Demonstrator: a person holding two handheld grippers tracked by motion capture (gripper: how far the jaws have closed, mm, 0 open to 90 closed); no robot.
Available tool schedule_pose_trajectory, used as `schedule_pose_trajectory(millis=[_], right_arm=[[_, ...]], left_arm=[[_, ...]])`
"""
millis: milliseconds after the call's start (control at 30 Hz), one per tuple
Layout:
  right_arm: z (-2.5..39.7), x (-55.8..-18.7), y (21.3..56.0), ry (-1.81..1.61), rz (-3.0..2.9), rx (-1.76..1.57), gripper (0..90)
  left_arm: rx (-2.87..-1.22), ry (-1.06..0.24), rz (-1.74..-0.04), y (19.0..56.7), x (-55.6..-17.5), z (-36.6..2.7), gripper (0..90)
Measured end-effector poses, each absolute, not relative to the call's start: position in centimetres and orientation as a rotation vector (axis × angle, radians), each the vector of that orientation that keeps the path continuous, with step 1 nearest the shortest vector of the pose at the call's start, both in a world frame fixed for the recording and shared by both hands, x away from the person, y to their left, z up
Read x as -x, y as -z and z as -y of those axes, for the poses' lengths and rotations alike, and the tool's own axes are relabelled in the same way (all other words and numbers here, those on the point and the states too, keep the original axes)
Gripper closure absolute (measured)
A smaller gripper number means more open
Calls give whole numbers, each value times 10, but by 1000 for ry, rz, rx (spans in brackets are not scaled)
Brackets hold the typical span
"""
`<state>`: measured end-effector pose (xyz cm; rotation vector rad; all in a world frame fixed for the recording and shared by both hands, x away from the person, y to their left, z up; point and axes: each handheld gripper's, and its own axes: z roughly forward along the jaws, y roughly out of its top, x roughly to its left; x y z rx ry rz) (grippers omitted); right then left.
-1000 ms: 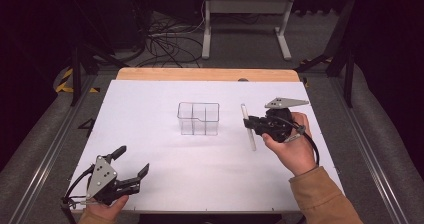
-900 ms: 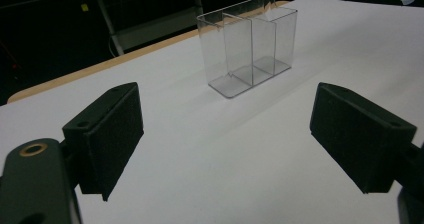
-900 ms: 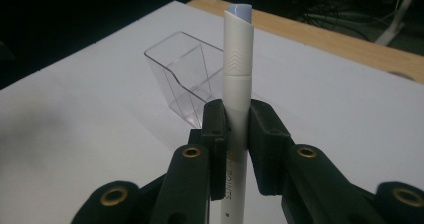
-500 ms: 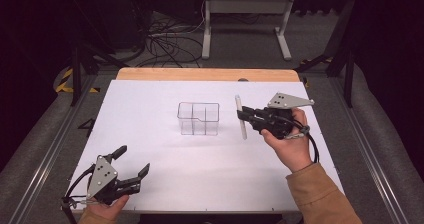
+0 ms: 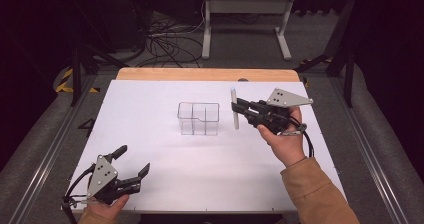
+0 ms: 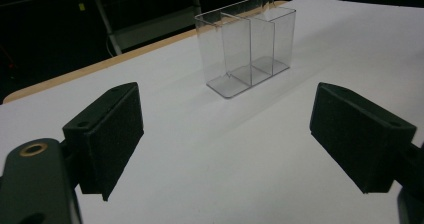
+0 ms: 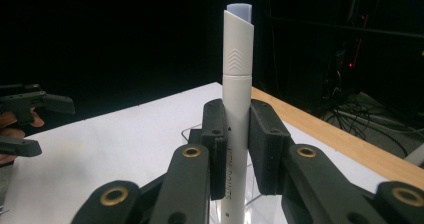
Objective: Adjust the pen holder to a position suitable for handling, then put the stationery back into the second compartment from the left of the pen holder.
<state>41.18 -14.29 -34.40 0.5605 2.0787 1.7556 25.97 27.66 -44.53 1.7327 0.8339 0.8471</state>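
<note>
1. The right hand-held gripper (image 5: 239, 109) is held above the worktop (image 5: 165, 154), right of centre, with its jaws pointing toward the left edge.
2. Its jaws are closed tight on a white marker pen (image 5: 233, 109), clamping the barrel below the cap; in the right gripper view the marker pen (image 7: 236, 109) stands upright between the two black pads (image 7: 215, 139), its cap end well above them.
3. In the high view the pen hangs clear of the worktop surface, just to the right of a clear plastic organizer (image 5: 199, 118).
4. The clear plastic organizer stands upright near the middle of the worktop, somewhat toward the far edge; its inner walls split it into compartments, as the left gripper view shows (image 6: 247, 44).
5. The pen and the organizer are apart, not touching.
6. The left hand-held gripper (image 5: 134, 164) rests low at the near left corner of the worktop, jaws spread wide and holding nothing.
7. In the left gripper view its two pads (image 6: 107, 134) stand far apart, aimed at the organizer across bare white surface.
</note>
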Motion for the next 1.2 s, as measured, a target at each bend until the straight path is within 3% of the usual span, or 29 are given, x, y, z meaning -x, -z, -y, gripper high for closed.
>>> schedule_pose_trajectory(millis=[1200], right_arm=[[79,-446,339,-1823,-2016,-529,787]], left_arm=[[-1736,-843,-822,445,-263,-275,146]])
